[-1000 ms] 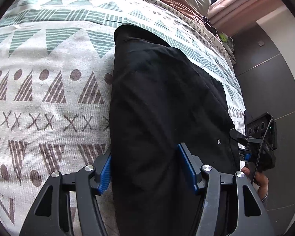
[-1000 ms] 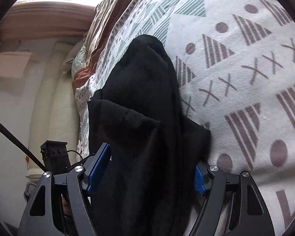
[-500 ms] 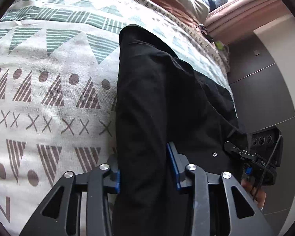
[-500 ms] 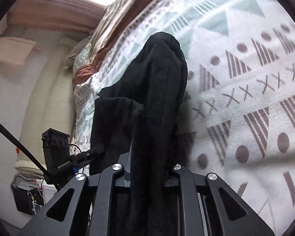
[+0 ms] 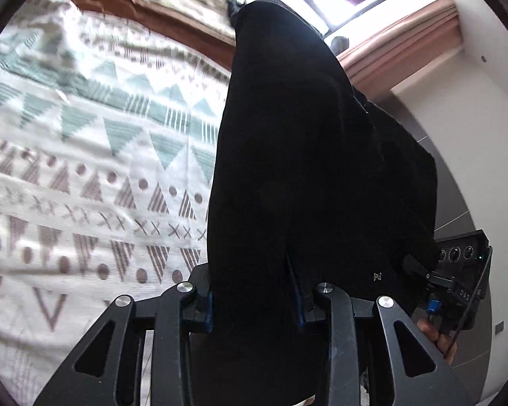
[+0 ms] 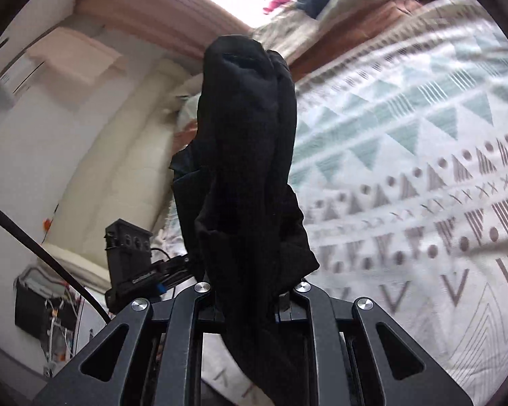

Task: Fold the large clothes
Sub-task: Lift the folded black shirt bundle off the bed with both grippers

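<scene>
In the left wrist view, a large black fabric garment (image 5: 308, 176) is pinched between the blue pads of the left gripper (image 5: 254, 308), whose jaws are closing a touch more on the bunched cloth. From there the garment runs up and away, lifted over the white bedspread with teal and brown geometric print (image 5: 94, 155), which sits to its left. A tiny white logo (image 5: 377, 275) can be made out on the garment low on its right side, and just right of that the other black handheld gripper (image 5: 457, 280) is seen with a few fingers (image 5: 437, 335) wrapped under it. In the right wrist view, a thick roll of the same garment (image 6: 250, 155) is clamped tight in the right gripper (image 6: 250, 304), jaws squeezed nearly together on it. The bedspread (image 6: 406, 169) is spread to the garment's right, a bit blurred, and the left gripper's black body (image 6: 132, 264) is parked low on the garment's left.
</scene>
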